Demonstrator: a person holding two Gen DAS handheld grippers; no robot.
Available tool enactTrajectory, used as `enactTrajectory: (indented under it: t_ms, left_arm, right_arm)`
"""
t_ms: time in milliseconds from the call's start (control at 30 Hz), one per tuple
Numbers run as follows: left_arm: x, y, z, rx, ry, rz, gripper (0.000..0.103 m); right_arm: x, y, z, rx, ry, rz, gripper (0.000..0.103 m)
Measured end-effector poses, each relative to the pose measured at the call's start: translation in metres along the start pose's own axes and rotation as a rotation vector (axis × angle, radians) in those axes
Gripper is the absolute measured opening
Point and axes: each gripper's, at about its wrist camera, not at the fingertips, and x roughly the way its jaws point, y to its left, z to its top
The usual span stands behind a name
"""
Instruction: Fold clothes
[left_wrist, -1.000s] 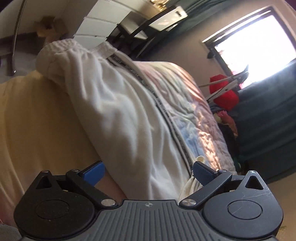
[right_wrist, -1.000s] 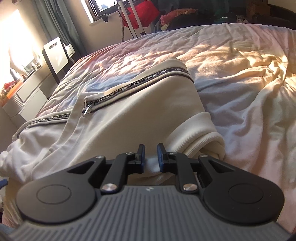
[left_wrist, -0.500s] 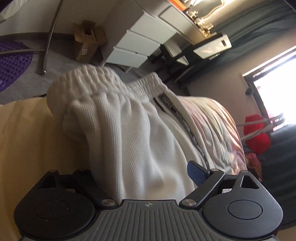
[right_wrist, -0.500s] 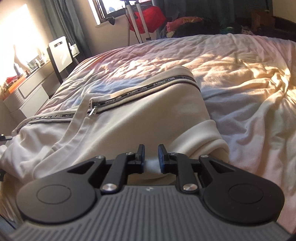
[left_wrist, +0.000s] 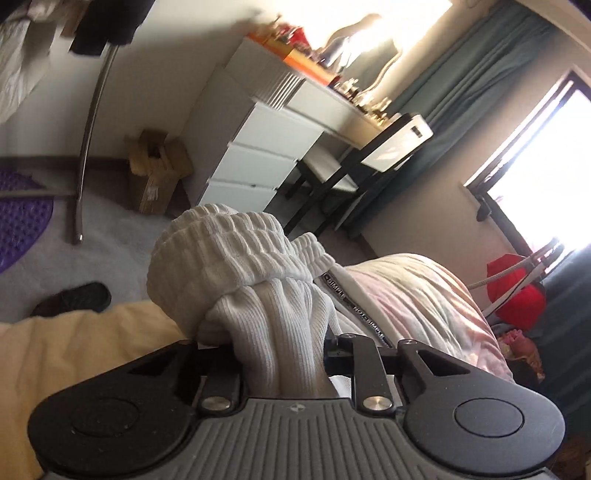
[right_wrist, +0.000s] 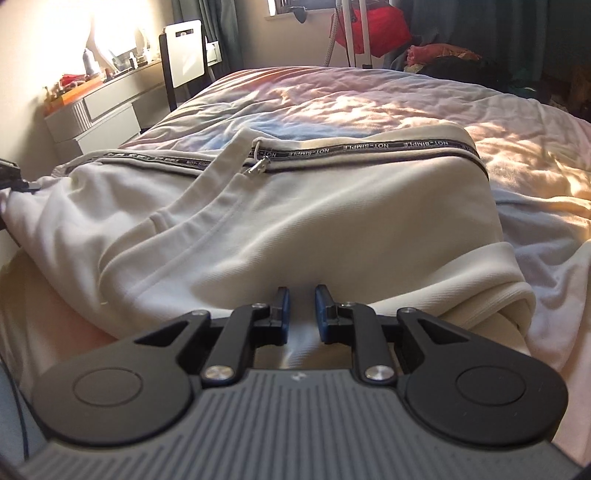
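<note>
A cream zip-up garment (right_wrist: 332, 221) lies across the bed, with a black lettered tape (right_wrist: 369, 147) and a metal zip pull (right_wrist: 258, 168) along its far side. My right gripper (right_wrist: 301, 314) is shut on a fold at the garment's near edge, with cloth pinched between the blue pads. In the left wrist view, the garment's ribbed end (left_wrist: 229, 251) bunches up out of my left gripper (left_wrist: 284, 354). Its jaws are closing, and the ribbed cloth fills the gap between them and hides the pads.
The pale wrinkled bed cover (right_wrist: 369, 96) stretches beyond the garment. Beside the bed stand white drawers (left_wrist: 258, 155) and a dark-framed chair (left_wrist: 369, 155). A cardboard box (left_wrist: 155, 173), a purple mat (left_wrist: 18, 214) and a black shoe (left_wrist: 74, 299) lie on the floor. A red bag (left_wrist: 517, 291) sits under the window.
The left gripper's wide jaws have closed onto the ribbed end, and its view has swung toward the drawers. The right gripper has kept its grip and shifted slightly.
</note>
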Motion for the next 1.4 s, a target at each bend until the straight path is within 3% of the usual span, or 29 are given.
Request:
enactTrajectory:
  t_ms: [133,267,367,633,800,1033,1133,1200,1333,1400]
  left_arm:
    - [-0.035,-0.039,-0.007,0.094,-0.115,-0.05,0.019]
    - [-0.072,-0.082,-0.012,0.109,-0.189,-0.124,0.018]
    - [-0.101,-0.121,-0.017,0.115,-0.228,-0.171,0.017]
    - [-0.155,-0.237,-0.065,0.219,-0.298,-0.312,0.015]
    - [-0.173,-0.302,-0.129,0.3,-0.27,-0.416,0.014]
    - [-0.169,-0.363,-0.25,0.552,-0.256,-0.513,0.014]
    - [-0.155,-0.373,-0.306,0.694,-0.192,-0.533,0.014]
    - [-0.141,-0.374,-0.34,0.793,-0.1,-0.56,0.015]
    - [-0.109,-0.353,-0.385,0.896,0.106,-0.607,0.022]
    - [-0.106,-0.346,-0.392,0.924,0.099,-0.61,0.028]
  right_arm:
    - [-0.011,-0.011,0.004,0.082,-0.032,0.007,0.017]
    - [-0.033,-0.031,0.008,0.169,-0.108,-0.027,0.019]
    - [-0.036,-0.046,0.007,0.223,-0.099,-0.103,0.019]
    - [-0.06,-0.09,0.012,0.419,-0.194,-0.11,0.019]
    - [-0.061,-0.105,0.012,0.487,-0.202,-0.1,0.02]
    - [-0.078,-0.144,0.012,0.645,-0.304,-0.076,0.02]
    - [-0.087,-0.164,0.006,0.705,-0.337,-0.115,0.02]
    - [-0.09,-0.176,0.003,0.746,-0.353,-0.129,0.02]
    - [-0.092,-0.19,-0.002,0.797,-0.373,-0.144,0.02]
    - [-0.091,-0.19,-0.001,0.784,-0.381,-0.134,0.02]
